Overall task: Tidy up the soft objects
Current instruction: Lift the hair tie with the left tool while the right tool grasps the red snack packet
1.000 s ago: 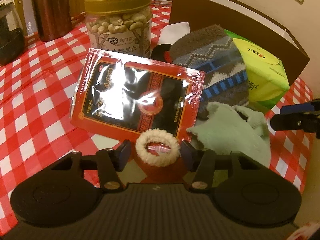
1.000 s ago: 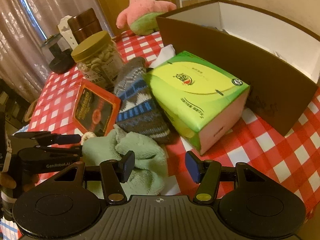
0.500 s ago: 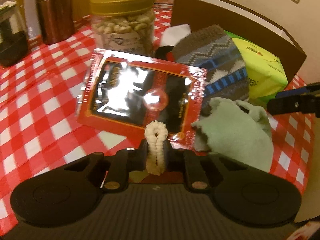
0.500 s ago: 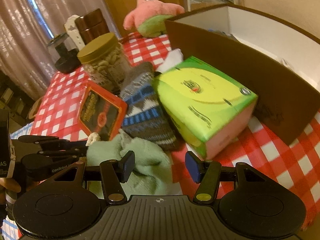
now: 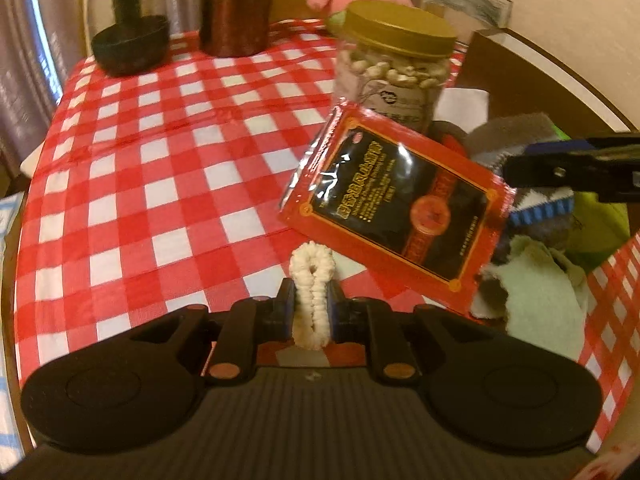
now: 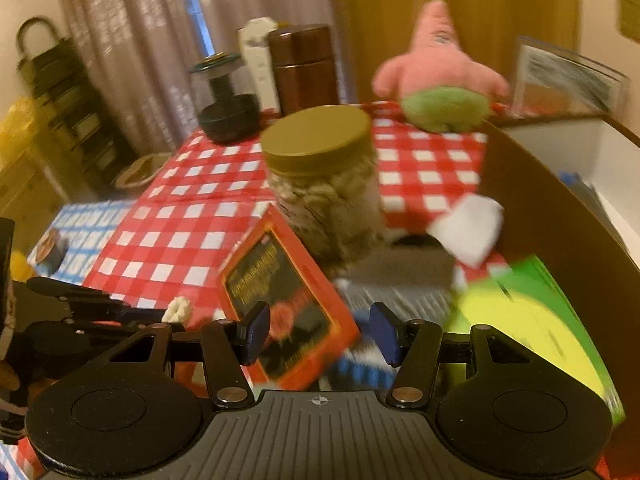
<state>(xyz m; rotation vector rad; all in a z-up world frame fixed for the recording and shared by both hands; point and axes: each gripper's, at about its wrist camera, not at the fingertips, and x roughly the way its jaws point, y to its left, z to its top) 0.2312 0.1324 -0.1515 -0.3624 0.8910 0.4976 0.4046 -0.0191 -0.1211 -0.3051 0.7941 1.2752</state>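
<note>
My left gripper [image 5: 311, 307] is shut on a cream fuzzy hair tie [image 5: 311, 280], squeezed flat between the pads and lifted off the checked cloth. That hair tie [image 6: 179, 309] also shows in the right wrist view at the left gripper's tip. My right gripper [image 6: 320, 333] stands open with nothing pressed between its pads, hovering over a red and black packet [image 6: 288, 300] and a knitted grey-blue sock [image 6: 400, 276]. A pale green cloth [image 5: 540, 304] lies right of the packet [image 5: 400, 208]. A pink star plush [image 6: 436, 76] sits at the back.
A nut jar [image 6: 324, 180] with a gold lid stands behind the packet. A green tissue box [image 6: 532, 320] and a brown cardboard box [image 6: 568, 216] are at the right. A copper canister [image 5: 236, 4] and a dark glass pot [image 5: 128, 28] stand at the table's far edge.
The left gripper closed on the hair tie and lifted it, swinging left away from the packet. The right gripper moved over the packet and sock, rolling as it went.
</note>
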